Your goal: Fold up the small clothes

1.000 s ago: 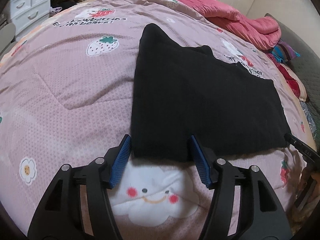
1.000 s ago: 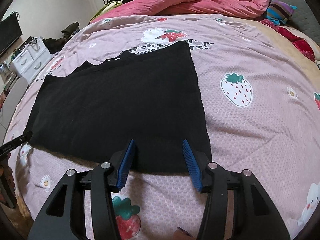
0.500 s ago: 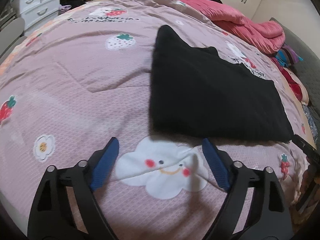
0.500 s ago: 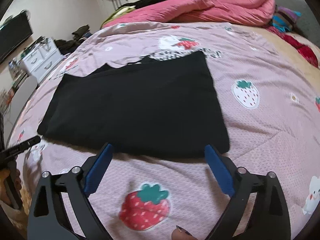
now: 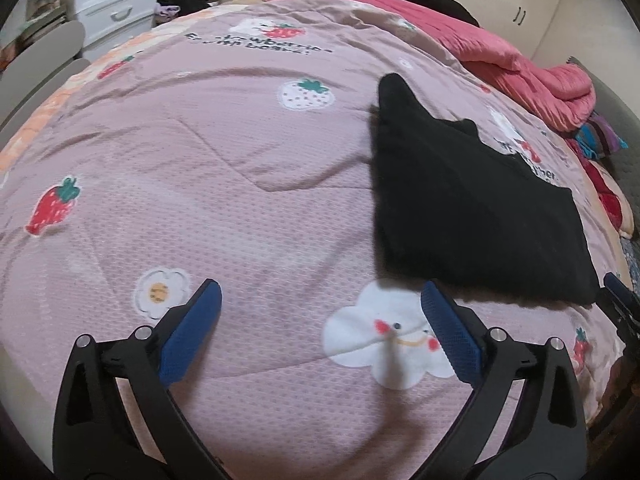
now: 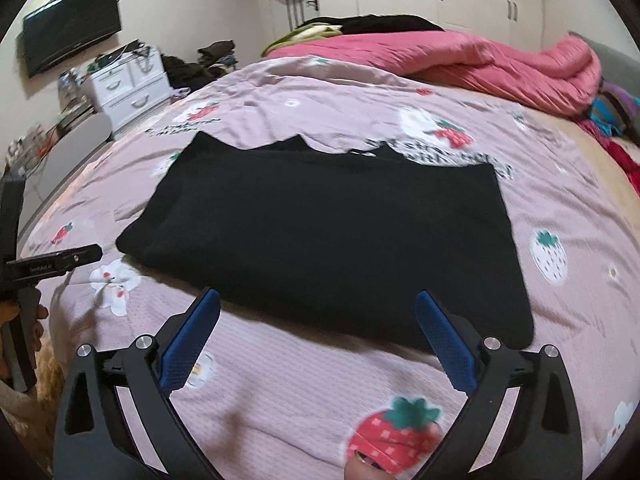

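Bedspread in dusty pink, printed with strawberries, flowers and cloud faces, covers nearly the whole bed in both views, with a rumpled pink quilt heaped along its far side. On the bedspread lies a black garment, folded flat into a broad rectangle; two small points stick up along its far edge, and its near edge runs straight across in the right wrist view. In the left wrist view the same garment sits to the right of center, one corner pointing away. A white drawer unit stands beyond the bed, and a dark screen hangs on the wall. The right gripper has its blue-padded fingers spread wide, empty, just short of the garment's near edge. The left gripper is likewise spread wide and empty over bare bedspread, its right pad near the garment's near corner, with a white cloud face between the fingers.
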`<state>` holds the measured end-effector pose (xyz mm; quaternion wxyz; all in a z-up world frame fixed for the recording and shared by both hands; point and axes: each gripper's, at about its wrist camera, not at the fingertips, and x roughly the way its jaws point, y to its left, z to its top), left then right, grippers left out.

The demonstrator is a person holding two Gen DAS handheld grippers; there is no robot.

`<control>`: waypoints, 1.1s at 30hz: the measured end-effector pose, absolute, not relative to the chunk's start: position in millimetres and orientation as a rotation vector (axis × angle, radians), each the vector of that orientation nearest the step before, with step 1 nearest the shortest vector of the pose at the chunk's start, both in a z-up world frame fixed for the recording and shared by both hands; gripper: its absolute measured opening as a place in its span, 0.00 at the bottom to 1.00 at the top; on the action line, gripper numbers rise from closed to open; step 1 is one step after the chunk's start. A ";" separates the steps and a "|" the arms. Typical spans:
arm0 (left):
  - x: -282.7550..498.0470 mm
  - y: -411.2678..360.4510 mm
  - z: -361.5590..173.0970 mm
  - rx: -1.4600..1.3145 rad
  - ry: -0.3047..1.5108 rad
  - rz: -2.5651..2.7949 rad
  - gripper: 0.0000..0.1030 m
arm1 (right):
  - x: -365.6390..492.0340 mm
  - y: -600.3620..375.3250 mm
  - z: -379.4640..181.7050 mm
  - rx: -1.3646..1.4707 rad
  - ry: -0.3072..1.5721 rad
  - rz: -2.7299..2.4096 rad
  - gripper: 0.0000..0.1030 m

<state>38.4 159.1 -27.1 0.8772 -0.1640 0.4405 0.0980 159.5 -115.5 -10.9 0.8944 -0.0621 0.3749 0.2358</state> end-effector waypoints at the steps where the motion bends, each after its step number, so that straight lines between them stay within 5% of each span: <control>1: 38.0 162.3 -26.8 -0.345 0.918 0.211 0.91 | 159.3 -109.8 -10.5 -0.137 0.774 0.498 0.95; 33: 106.4 188.2 -11.3 -0.316 0.885 0.236 0.91 | 146.0 52.9 -56.4 -0.534 0.696 0.665 0.95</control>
